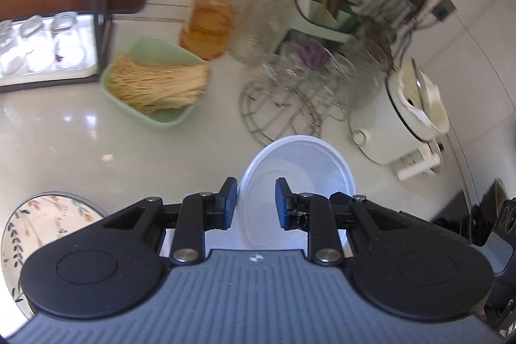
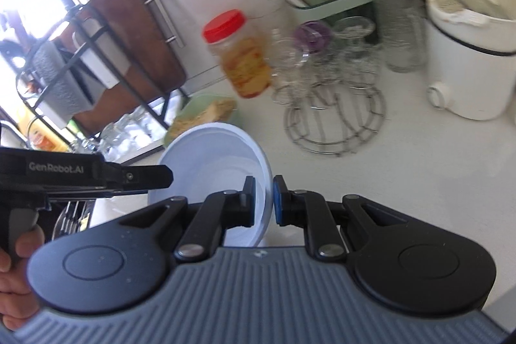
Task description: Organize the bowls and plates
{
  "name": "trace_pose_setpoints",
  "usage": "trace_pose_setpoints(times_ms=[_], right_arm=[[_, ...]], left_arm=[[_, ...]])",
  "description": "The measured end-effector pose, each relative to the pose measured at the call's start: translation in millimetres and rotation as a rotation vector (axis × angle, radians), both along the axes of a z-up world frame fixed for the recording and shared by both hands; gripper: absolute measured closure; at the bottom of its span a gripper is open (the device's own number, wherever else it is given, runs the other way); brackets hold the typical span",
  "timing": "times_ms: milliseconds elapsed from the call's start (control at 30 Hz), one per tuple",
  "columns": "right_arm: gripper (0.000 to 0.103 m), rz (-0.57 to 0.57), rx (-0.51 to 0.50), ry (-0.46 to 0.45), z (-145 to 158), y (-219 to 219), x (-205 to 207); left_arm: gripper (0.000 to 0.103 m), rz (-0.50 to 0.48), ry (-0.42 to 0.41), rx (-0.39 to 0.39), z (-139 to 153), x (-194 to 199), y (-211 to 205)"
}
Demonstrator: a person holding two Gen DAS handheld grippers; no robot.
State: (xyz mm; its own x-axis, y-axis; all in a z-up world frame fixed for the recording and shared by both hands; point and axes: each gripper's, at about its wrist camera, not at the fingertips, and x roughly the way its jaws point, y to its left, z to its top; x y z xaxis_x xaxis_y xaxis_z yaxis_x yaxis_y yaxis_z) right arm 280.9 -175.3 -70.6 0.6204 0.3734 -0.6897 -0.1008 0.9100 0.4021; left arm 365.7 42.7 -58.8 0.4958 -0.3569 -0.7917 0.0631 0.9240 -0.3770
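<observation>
Both grippers carry one white bowl [image 1: 309, 170] above the pale counter [image 1: 64, 134]. My left gripper [image 1: 256, 202] is shut on the bowl's left rim, with one blue pad outside the wall and the other inside. My right gripper [image 2: 264, 202] is shut on the right rim of the same white bowl [image 2: 209, 160]. The left gripper's black body [image 2: 96, 176] shows at the left of the right wrist view, held by a person's hand [image 2: 19, 247]. A plate with a leaf pattern [image 1: 48, 215] lies at the lower left of the left wrist view.
Behind the bowl are a green tray of dry noodles [image 1: 154, 83], a red-lidded jar [image 1: 213, 12], a wire rack of glasses [image 1: 290, 86], a green chopstick holder [image 1: 322, 12] and a white cooker [image 1: 403, 115]. A black rack with glass jars [image 1: 48, 44] stands at the left.
</observation>
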Motion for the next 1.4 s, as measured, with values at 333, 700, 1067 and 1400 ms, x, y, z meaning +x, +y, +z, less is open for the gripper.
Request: trace_pose_setpoints(times_ms=[333, 700, 1067, 1400], right_arm=[[0.087, 0.109, 0.0, 0.081, -24, 33, 21], [0.086, 0.136, -0.005, 0.18, -53, 38, 19], [0.057, 0.068, 0.072, 0.186, -70, 14, 22], [0.066, -0.009, 0.23, 0.361, -119, 19, 20]], left_arm=[[0.075, 0.105, 0.058, 0.042, -26, -1, 30], [0.074, 0.136, 0.155, 0.035, -63, -17, 37], [0.037, 0.133, 0.198, 0.024, -80, -22, 47], [0.038, 0.071, 0.22, -0.017, -93, -18, 37]])
